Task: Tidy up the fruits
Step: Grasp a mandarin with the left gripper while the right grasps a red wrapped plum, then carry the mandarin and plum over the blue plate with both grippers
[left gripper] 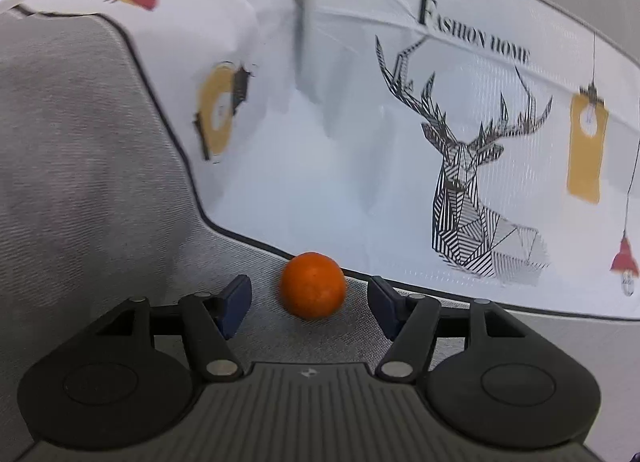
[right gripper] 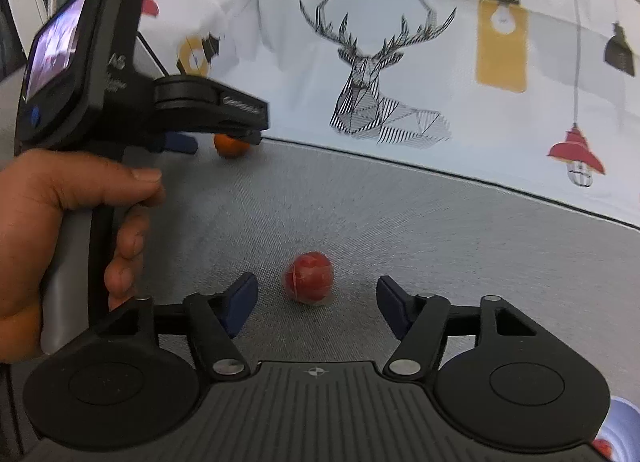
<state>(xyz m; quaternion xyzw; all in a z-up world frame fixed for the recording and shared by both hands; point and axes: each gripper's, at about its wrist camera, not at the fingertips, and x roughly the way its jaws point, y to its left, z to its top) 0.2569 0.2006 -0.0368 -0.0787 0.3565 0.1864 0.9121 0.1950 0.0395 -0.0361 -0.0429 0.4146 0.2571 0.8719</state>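
Note:
An orange [left gripper: 313, 285] lies on the grey sofa seat [left gripper: 120, 202], just ahead of and between the tips of my open left gripper [left gripper: 310, 296]. A red fruit in clear wrap [right gripper: 309, 277] lies on the seat between the tips of my open right gripper [right gripper: 316, 298]. In the right wrist view the left gripper [right gripper: 216, 138], held in a hand, reaches toward the same orange [right gripper: 231, 145] near the cushion edge. Neither gripper touches its fruit.
A white cushion printed with a deer [left gripper: 460, 182] and lamps stands along the back of the seat [right gripper: 400, 62]. A grey armrest rises at the left [left gripper: 60, 122]. A pale dish edge [right gripper: 618, 428] shows at the bottom right of the right wrist view.

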